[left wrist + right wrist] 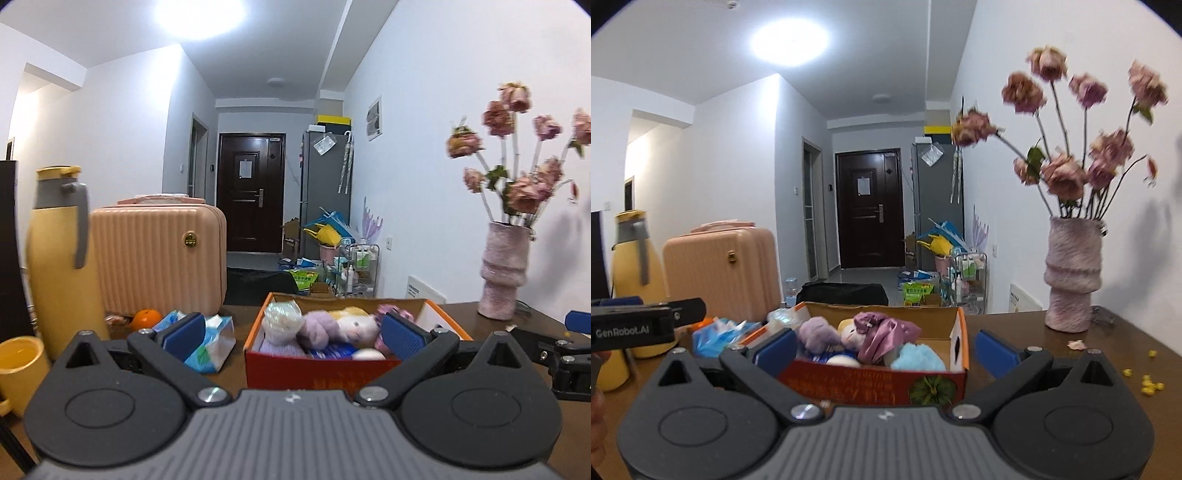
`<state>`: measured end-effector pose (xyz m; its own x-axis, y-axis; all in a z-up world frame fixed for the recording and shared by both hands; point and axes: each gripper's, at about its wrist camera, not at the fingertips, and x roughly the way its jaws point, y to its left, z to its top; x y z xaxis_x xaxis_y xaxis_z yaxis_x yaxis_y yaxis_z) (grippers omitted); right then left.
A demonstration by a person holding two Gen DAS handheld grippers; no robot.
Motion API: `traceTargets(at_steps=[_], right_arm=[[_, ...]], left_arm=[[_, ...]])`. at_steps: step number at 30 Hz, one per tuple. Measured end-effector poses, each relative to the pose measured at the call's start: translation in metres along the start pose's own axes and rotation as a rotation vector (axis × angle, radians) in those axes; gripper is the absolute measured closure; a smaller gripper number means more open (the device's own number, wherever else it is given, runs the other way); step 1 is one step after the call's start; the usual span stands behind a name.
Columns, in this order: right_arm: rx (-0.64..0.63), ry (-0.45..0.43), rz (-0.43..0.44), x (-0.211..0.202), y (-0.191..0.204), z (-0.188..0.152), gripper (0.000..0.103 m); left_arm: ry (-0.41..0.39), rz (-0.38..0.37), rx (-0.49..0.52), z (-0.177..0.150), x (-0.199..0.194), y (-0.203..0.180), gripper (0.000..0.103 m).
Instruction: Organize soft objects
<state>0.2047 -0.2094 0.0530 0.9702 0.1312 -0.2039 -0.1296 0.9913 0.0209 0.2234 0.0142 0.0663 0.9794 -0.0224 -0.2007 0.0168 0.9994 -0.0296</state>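
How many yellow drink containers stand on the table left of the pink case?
2: a tall yellow flask beside the pink case, and a yellow mug in front of it. Others may be hidden.

The cardboard box (875,387) is showing a glossy printed red skin; fluffy plush toys (846,334) and a satiny purple cloth (882,332) are lying inside. The brown wooden counter (1052,343) is gleaming smoothly. The pink vase (1073,273) is looking rough and fuzzy; the ribbed suitcase (159,258) is shining like hard plastic.
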Motion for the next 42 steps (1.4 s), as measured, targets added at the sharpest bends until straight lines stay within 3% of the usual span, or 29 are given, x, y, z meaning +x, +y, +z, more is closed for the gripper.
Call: traceTargets(at_steps=[7,15,42], right_arm=[[-0.022,-0.004,0.002,-0.085,0.002,-0.021,0.0],[-0.012,-0.014,-0.017,-0.145,-0.003,-0.042,0.0],[0.001,-0.015,-0.007,-0.17,-0.001,-0.053,0.0]], left_arm=[[-0.002,-0.023,0.028,-0.035,-0.089,-0.01,0.0],[-0.005,-0.017,0.033,-0.059,-0.147,-0.013,0.0],[-0.02,-0.029,0.045,-0.066,-0.174,-0.02,0.0]])
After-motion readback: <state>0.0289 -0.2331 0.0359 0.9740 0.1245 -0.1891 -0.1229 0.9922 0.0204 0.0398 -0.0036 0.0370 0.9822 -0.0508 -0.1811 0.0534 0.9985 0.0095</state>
